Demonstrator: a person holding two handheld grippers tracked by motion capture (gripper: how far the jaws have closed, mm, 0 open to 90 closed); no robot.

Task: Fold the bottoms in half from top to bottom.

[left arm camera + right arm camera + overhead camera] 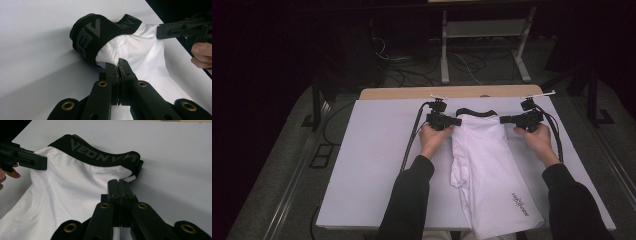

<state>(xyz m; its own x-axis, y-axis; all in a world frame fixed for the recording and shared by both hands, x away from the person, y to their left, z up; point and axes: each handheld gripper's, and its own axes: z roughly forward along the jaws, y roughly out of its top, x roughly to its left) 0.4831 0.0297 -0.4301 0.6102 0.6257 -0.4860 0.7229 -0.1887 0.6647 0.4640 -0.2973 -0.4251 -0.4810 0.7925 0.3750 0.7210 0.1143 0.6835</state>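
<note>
Both jaws pinched shut: left gripper (455,121) at 9, right gripper (506,120) at 3 of white shorts (484,165) waistband (100,156); likely lift next

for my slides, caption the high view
Both grippers, left and right, pinch white shorts below the black waistband.

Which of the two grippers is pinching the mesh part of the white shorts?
The left gripper. Its shut jaws bite the dotted mesh panel of the white shorts below the black waistband; the right gripper grips smooth fabric.
</note>
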